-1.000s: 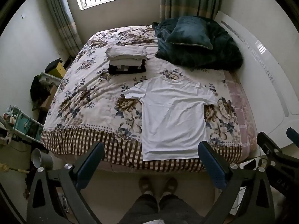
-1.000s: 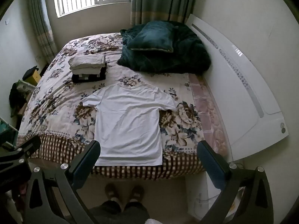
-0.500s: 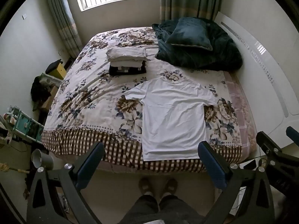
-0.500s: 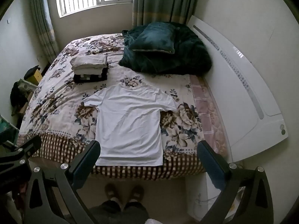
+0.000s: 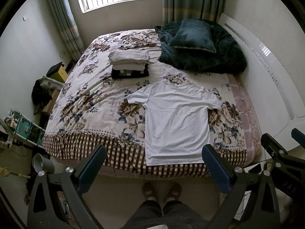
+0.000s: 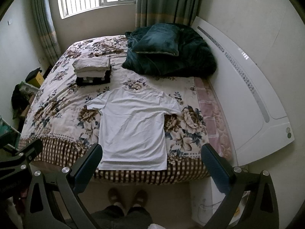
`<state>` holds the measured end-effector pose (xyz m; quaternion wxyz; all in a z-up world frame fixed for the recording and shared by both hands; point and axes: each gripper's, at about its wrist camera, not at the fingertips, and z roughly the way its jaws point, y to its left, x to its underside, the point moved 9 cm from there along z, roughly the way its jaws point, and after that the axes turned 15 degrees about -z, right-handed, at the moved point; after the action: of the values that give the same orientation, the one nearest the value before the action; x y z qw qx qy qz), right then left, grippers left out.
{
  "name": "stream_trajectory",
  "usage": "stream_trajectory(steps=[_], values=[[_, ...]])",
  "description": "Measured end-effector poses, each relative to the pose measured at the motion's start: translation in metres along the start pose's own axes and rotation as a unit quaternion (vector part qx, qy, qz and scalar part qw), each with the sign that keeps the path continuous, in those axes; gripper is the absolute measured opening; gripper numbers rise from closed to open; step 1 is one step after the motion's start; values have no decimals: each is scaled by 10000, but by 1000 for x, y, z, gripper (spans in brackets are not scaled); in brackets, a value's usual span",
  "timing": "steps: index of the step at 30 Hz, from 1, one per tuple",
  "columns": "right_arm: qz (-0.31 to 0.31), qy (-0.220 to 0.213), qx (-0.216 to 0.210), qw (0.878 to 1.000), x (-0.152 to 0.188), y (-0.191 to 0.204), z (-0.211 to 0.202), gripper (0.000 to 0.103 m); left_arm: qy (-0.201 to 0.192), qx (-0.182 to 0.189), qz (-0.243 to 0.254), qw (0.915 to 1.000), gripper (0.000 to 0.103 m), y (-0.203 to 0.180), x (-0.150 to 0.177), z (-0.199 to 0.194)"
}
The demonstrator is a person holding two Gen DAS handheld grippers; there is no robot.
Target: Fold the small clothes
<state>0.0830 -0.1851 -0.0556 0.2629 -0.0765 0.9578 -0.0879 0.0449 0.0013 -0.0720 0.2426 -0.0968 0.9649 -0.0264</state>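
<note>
A white T-shirt [image 5: 177,122] [image 6: 133,126] lies spread flat on the floral bedspread, its hem at the near edge of the bed and its sleeves out to both sides. Behind it to the left sits a stack of folded clothes [image 5: 129,64] [image 6: 93,70], pale items on a dark one. My left gripper [image 5: 154,164] hangs open above the floor in front of the bed, nothing between its blue pads. My right gripper [image 6: 152,162] is likewise open and empty, held high before the hem. Neither touches the shirt.
A dark green blanket [image 5: 202,57] with a cushion [image 5: 192,37] fills the bed's far right. A white headboard [image 6: 247,95] runs along the right side. Clutter and a shelf [image 5: 24,126] stand on the left floor. A person's feet [image 5: 162,189] stand at the bed's foot.
Both views have shifted slightly, as if the grippers rose or tipped a little. The shirt and the stack have not moved.
</note>
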Motion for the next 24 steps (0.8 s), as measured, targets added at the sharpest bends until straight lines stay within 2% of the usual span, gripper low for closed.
stream_trajectory(steps=[12,24], values=[[-13,-12,-7,10000,-6,0,-3,103,-34,16,1,10000,102,0,0,0],[-22,-25,1,10000,-10,-2,-5,103,-49,29,1,10000,102,-2,-13,-7]])
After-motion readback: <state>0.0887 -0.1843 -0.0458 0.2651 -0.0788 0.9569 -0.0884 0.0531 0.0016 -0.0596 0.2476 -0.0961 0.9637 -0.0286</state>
